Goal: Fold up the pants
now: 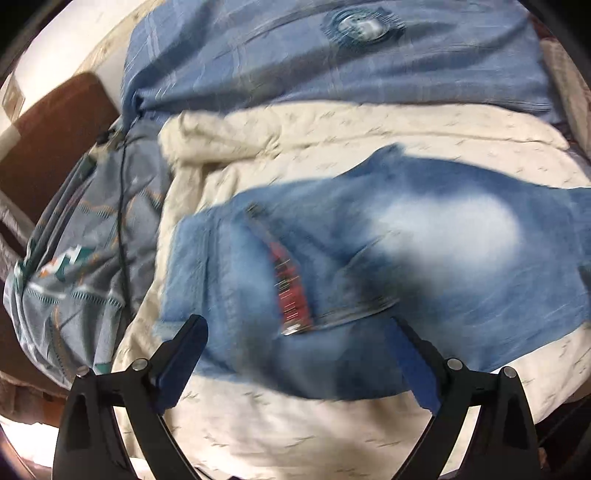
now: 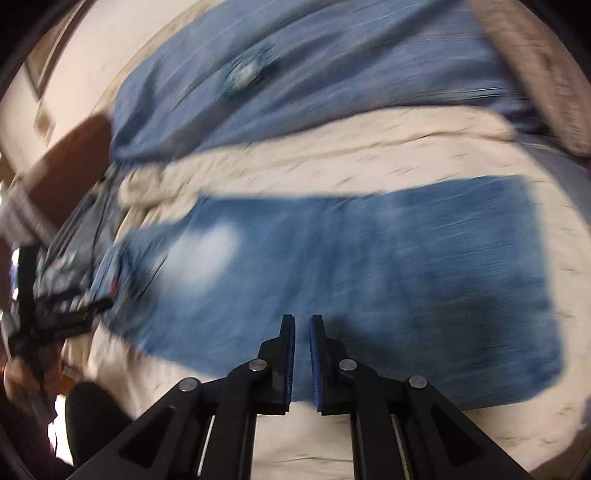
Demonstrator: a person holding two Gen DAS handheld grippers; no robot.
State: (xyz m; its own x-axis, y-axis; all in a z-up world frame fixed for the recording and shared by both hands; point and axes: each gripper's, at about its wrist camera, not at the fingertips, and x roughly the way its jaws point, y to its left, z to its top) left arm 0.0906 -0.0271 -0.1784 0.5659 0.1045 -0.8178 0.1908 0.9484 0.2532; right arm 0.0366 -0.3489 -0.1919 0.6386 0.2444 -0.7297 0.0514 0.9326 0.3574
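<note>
Blue jeans (image 1: 369,258) lie flat on a cream quilt (image 1: 295,424), waist end to the left with a red plaid lining (image 1: 288,284) showing at the pocket. My left gripper (image 1: 295,325) is open and empty just above the waist end. In the right wrist view the jeans (image 2: 369,266) stretch across, hem to the right. My right gripper (image 2: 302,321) is nearly shut with a narrow gap between its jaws, nothing between them, over the near edge of the legs. The left gripper (image 2: 74,314) shows blurred at the far left there.
A blue bedsheet (image 1: 332,66) with a round emblem (image 1: 360,26) covers the far bed. A grey patterned cover (image 1: 85,258) with a black cable lies left. A brown headboard (image 1: 55,140) is at the far left. Both views are motion-blurred.
</note>
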